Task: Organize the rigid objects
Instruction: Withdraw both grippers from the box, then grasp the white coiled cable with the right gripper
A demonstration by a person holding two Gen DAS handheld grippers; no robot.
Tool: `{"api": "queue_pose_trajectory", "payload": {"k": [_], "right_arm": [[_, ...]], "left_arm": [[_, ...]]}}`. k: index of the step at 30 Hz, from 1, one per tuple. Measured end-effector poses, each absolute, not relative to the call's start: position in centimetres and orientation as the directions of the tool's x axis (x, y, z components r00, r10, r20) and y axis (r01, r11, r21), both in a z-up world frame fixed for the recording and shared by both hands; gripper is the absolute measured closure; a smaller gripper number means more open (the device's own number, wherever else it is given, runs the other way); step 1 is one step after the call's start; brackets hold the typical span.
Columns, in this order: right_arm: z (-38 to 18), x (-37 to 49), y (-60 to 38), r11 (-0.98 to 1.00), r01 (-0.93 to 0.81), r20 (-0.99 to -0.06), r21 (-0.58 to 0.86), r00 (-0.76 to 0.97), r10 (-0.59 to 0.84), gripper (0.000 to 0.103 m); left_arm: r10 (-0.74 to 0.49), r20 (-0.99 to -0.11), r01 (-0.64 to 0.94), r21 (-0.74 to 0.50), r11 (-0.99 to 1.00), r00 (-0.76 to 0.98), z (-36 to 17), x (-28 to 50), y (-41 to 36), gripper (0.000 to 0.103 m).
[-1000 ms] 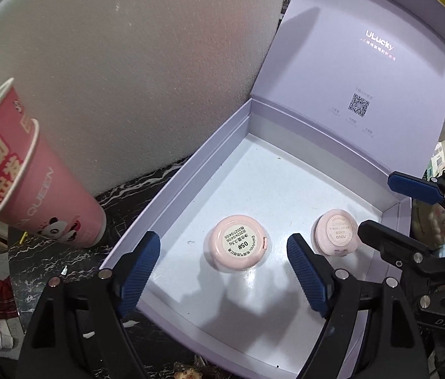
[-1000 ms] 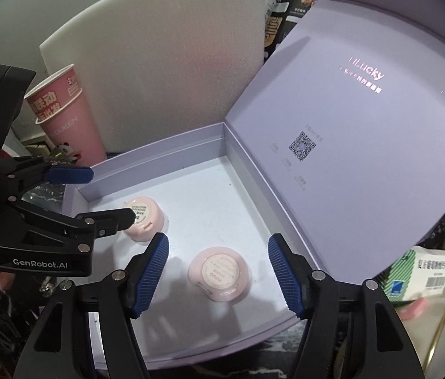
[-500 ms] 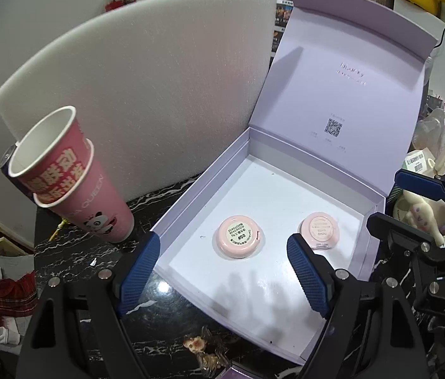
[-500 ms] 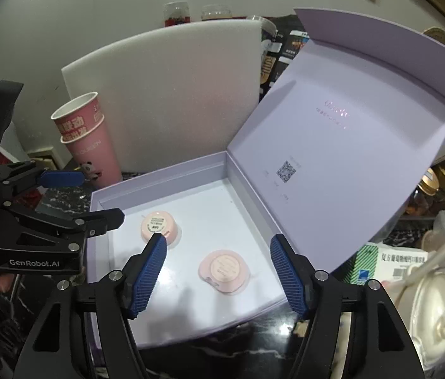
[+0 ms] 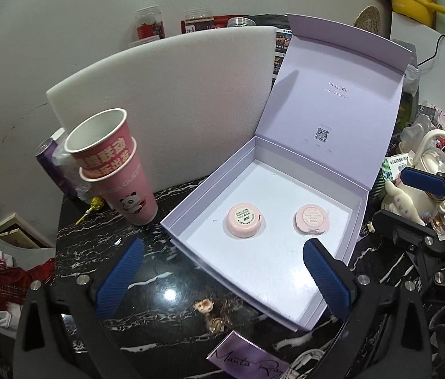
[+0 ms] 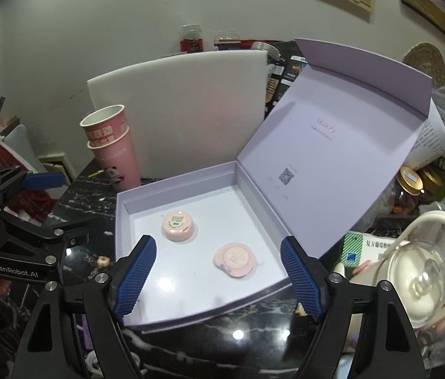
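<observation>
Left wrist view: left tongs (image 5: 219, 271) opening wide, nothing between them. Right tongs (image 6: 219, 274) also opening, empty. Two pink round cases (image 5: 244, 221) (image 5: 312, 219) lie apart in open lilac box (image 5: 197, 195) on surface (image 5: 146, 262).

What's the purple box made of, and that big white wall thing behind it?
The open lilac box looks like stiff matte cardboard: thin flat walls, a sharply creased lid. The big white slab behind looks like foam: thick, with a grainy, dull surface.
</observation>
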State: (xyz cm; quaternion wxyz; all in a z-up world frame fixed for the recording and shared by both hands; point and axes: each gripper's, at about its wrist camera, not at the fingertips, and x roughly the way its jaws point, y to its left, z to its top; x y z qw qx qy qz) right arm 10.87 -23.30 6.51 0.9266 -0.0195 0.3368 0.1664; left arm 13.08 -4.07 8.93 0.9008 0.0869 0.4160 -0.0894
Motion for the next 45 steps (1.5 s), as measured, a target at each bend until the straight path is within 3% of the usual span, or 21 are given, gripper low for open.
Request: {"api": "queue_pose_trajectory", "payload": {"k": [8,36,45], "right_arm": [[7.4,8.0,-22.7,0.938,-0.342,-0.603,0.062,0.736,0.308,0.021],[4.4,1.4,-19.6,0.890,-0.433,-0.623,0.146,0.658,0.422,0.021],[1.0,0.8,-18.9,0.870,-0.450,-0.666,0.202,0.588,0.459,0.002]], "left_arm": [[-0.050,-0.724,0.219,0.141,0.965,0.688,9.6,9.5,-3.6,0.000],[-0.110,-0.732,0.189,0.026,0.982,0.672,6.3,2.2,1.0,0.000],[-0.136,-0.747,0.169,-0.032,0.985,0.651,4.6,0.8,2.3,0.000]]}}
